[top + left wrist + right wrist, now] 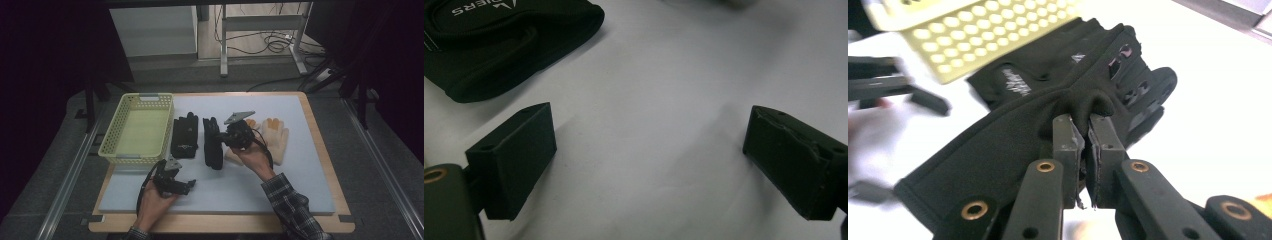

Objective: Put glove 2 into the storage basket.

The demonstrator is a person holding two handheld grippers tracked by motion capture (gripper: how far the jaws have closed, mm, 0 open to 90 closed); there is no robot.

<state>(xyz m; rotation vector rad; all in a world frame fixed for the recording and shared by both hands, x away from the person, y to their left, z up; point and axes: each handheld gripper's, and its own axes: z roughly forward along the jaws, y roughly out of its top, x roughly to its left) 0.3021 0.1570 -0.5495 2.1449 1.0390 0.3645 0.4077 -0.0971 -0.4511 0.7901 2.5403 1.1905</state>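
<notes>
The left gripper (191, 184) lies nearest, low over the near left part of the pale mat (300, 185), held in the person's left hand (152, 205). In the left gripper view its jaws stand spread wide with only bare mat between them, and a black glove (499, 45) lies flat just beyond them.

Farther in, the right gripper (1085, 131) is pinched shut on a fold of cloth in the middle of a second black glove (1013, 145), near the centre of the mat. The right hand (254, 156) holds it, with a plaid sleeve (292, 207) behind.

To the left of the gloves stands a yellow perforated basket (111, 145). To the right lies a pair of cream gloves (276, 137), partly hidden by the right gripper. The mat rests on a wooden board (320, 145).
</notes>
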